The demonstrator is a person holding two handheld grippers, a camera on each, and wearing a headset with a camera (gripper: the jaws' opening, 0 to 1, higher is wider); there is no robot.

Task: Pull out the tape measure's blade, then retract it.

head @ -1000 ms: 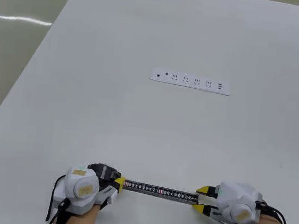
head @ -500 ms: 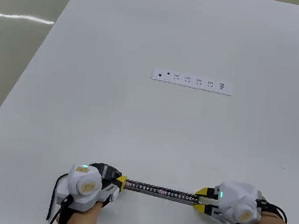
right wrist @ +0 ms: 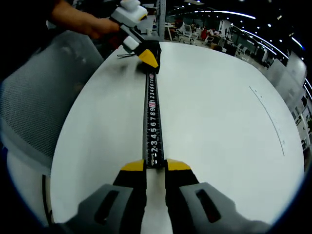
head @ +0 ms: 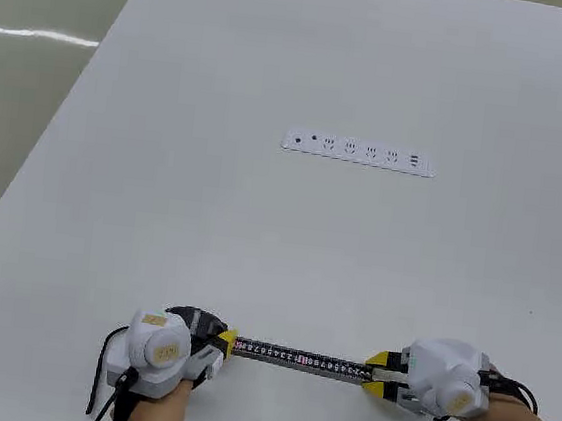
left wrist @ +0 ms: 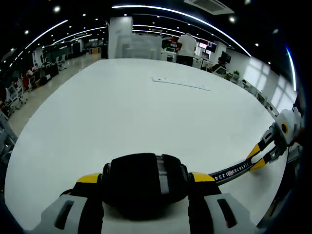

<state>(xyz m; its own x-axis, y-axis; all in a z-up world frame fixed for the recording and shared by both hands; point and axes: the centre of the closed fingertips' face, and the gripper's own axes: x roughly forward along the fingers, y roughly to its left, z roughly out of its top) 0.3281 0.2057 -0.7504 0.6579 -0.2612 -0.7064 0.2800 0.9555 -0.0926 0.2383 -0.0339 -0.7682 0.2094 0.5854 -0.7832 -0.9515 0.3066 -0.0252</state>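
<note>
Wht table [head: 276,69]: blade [head: 296,358] in right gripper [head: 376,373]

Broad open tabletop [head: 257,248] ahead, power strip [head: 358,151] well off; blade [head: 300,359] a low bar near the front edge.

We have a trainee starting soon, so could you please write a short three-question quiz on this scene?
1. True or false: the blade is fully wound in.
2. Which gripper holds the tape measure's case? A) left gripper B) the other one
3. What white thing lies farther up the table?
Key: 1 false, it is out. 2 A; the right gripper pinches the blade's end. 3 The power strip.
</note>
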